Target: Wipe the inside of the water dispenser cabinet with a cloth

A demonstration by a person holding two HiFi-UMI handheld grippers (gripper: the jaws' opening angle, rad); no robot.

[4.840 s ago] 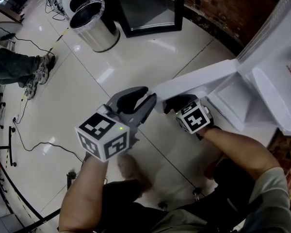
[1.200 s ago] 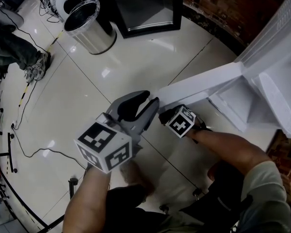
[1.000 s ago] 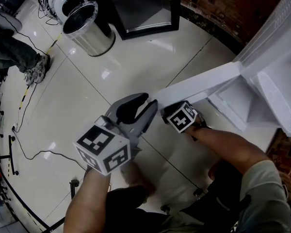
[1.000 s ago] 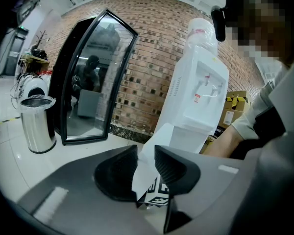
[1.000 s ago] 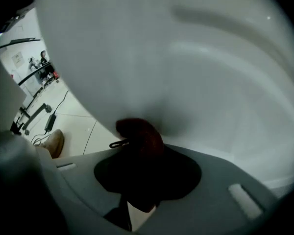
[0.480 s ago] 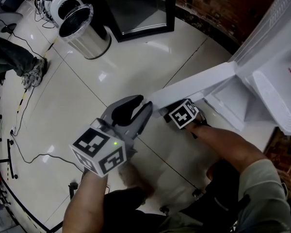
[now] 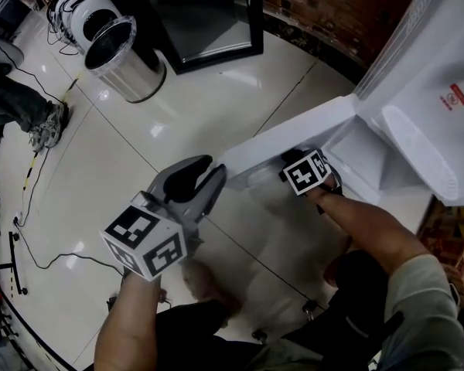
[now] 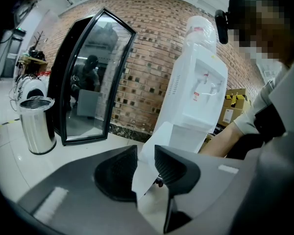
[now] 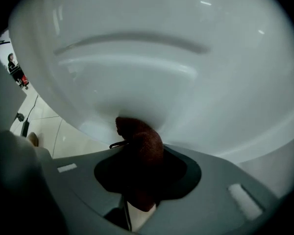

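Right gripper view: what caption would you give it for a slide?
Right gripper clamps a brown cloth against a curved white plastic surface.

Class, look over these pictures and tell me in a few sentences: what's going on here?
A person is cleaning the bottom cabinet of a white water dispenser with a gripper in each hand. The left gripper is clamped on the edge of the opened cabinet door, holding it out. The right gripper grips a brown cloth and presses it against a white moulded inner surface just behind the door. Wiping is under way.
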